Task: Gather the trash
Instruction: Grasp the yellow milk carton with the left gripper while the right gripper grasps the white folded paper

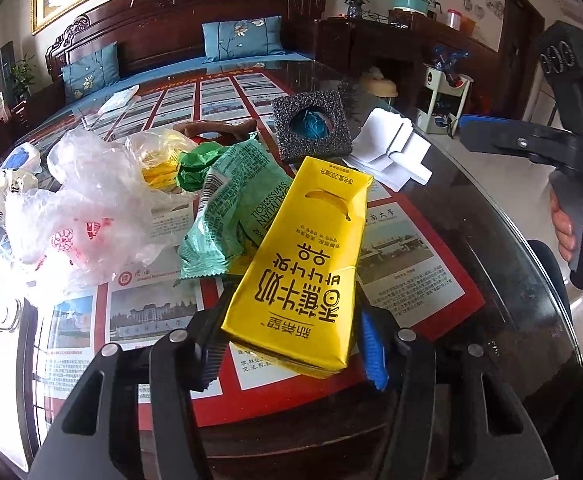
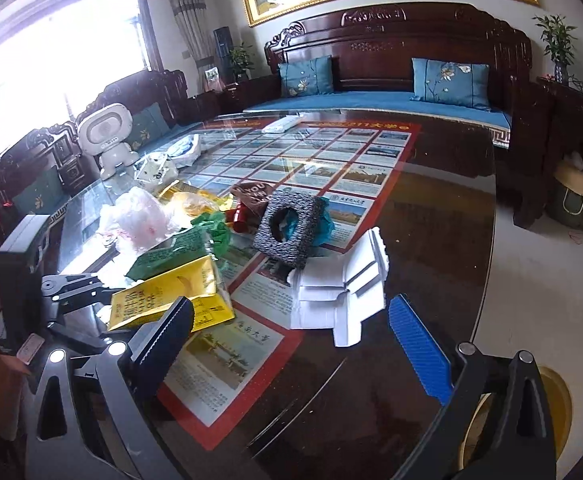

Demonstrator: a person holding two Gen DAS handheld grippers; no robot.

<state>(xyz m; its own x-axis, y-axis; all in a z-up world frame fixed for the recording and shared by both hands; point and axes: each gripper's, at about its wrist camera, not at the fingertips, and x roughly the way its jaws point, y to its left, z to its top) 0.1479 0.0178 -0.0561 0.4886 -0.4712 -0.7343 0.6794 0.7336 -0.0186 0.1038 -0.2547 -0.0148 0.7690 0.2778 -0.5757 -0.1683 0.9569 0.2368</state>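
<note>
Left hand-held gripper [image 1: 291, 344] pinched near end of yellow carton [image 1: 303, 264]. Carton's long side pointed straight away from it, far end over green wrapper [image 1: 231, 208] on worktop [image 1: 471, 248]. Right hand-held gripper [image 2: 299, 344] spread wide, holding nothing, white paper [image 2: 331, 292] just ahead.

Daylight floods in from the window [image 2: 63, 64] at far left of the right wrist view, blown out to white. The glass tabletop [image 1: 471, 216] carries sheen and reflections, with a washed-out glare patch at near left in the left wrist view. Both pictures are bright and fairly sharp centrally; fisheye bending curves the edges, and the corners fall dark.
</note>
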